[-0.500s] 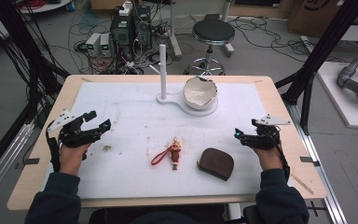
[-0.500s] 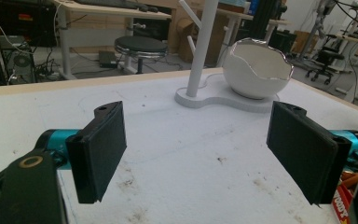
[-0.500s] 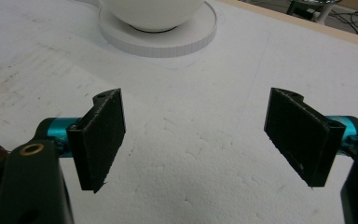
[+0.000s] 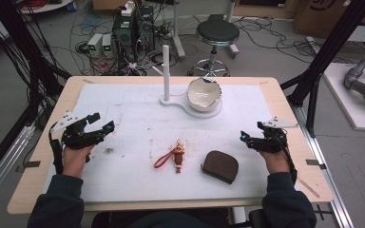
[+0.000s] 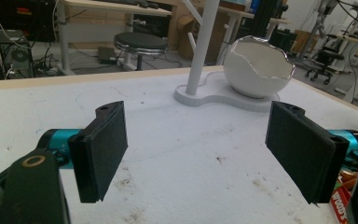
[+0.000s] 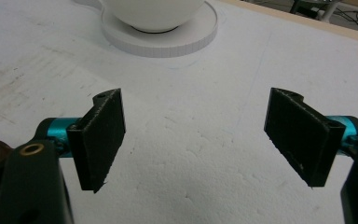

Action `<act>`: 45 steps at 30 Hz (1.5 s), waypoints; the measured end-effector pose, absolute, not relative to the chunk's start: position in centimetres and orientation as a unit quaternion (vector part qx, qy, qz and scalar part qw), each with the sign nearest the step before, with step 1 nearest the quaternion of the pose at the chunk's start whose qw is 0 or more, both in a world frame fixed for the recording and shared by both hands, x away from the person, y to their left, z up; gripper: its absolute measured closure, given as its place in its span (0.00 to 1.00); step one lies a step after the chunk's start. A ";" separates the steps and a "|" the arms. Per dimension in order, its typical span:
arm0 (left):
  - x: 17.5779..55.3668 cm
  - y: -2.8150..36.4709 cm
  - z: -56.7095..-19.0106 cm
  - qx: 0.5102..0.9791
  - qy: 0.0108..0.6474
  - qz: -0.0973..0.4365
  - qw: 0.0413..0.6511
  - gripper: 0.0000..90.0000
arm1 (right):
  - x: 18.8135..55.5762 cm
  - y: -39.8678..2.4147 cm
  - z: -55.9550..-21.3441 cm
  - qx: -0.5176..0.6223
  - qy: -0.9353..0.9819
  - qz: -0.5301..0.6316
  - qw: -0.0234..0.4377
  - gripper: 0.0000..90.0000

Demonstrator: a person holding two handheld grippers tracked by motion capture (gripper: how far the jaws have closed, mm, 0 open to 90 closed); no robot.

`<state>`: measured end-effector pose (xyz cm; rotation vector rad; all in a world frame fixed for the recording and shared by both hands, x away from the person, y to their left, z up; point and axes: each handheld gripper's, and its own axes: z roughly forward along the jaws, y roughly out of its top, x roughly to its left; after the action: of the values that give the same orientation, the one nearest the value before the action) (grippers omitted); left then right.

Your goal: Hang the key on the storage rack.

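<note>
White mat (image 4: 138,118) covers most of the wooden table (image 4: 52,142); bare wood strip shows on all 4 sides. Left gripper (image 4: 102,127) sits over the mat's left part, near the left edge, jaws spread wide with nothing between them; the left gripper view confirms, black pads (image 5: 105,149) far apart over bare mat. Right gripper (image 4: 245,138) over the mat's right edge, pointing left toward the centre, jaws also wide and empty; pads (image 6: 100,137) apart over clean mat in the right gripper view.

Open room: broad bare mat between the 2 grippers and the back stand, some dirt specks left of centre. Near front centre lie 2 items: small figure keychain with red strap (image 4: 173,156), and just right of it, apart, a brown pouch (image 4: 220,166). Pouch is nearest the right gripper, lower left of it. In the left gripper view a bit of the keychain shows at the far right, by the right jaw.

Back centre: white stand base (image 4: 180,103) with 1 upright white post (image 4: 166,71) and a cracked-egg-shaped white bowl (image 4: 204,93) on its round end. Bowl stands well ahead of both grippers.

Beyond the table: stool (image 4: 217,35), computer boxes (image 4: 130,28), cables on floor, black frame legs at both sides.
</note>
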<state>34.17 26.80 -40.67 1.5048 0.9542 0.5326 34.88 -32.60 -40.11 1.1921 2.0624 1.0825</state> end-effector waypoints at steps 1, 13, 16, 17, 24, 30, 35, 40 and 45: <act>34.2 26.7 -40.7 0.647 0.412 0.229 0.599 0.23 | 34.8 -32.6 -40.1 0.441 0.761 0.400 0.257 0.23; 33.8 23.2 -40.8 0.684 0.386 0.191 0.589 0.23 | 34.7 -32.0 -40.0 0.434 0.766 0.393 0.264 0.23; 33.8 21.1 -41.0 0.705 0.371 0.171 0.580 0.23 | 34.8 -32.1 -40.1 0.435 0.766 0.394 0.264 0.23; 33.8 20.4 -41.1 0.712 0.365 0.162 0.578 0.24 | 34.8 -32.1 -40.1 0.436 0.765 0.394 0.263 0.23; 33.9 15.0 -42.9 0.765 0.336 0.115 0.537 0.30 | 34.7 -32.2 -40.1 0.435 0.767 0.393 0.263 0.23; 33.8 12.3 -43.8 0.792 0.325 0.097 0.508 0.30 | 34.6 -32.1 -40.1 0.438 0.764 0.395 0.261 0.23; 33.6 10.7 -44.0 0.802 0.317 0.081 0.500 0.30 | 34.7 -32.1 -40.0 0.434 0.766 0.395 0.263 0.23; 33.0 9.2 -44.2 0.821 0.301 0.061 0.481 0.30 | 34.6 -32.1 -40.0 0.438 0.764 0.396 0.262 0.23; 32.7 7.8 -44.1 0.826 0.298 0.073 0.472 0.30 | 34.7 -32.2 -40.0 0.436 0.765 0.396 0.262 0.23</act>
<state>32.71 7.76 -44.09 2.0234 0.7284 0.1798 34.65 -32.16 -40.00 1.1794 2.0686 1.0706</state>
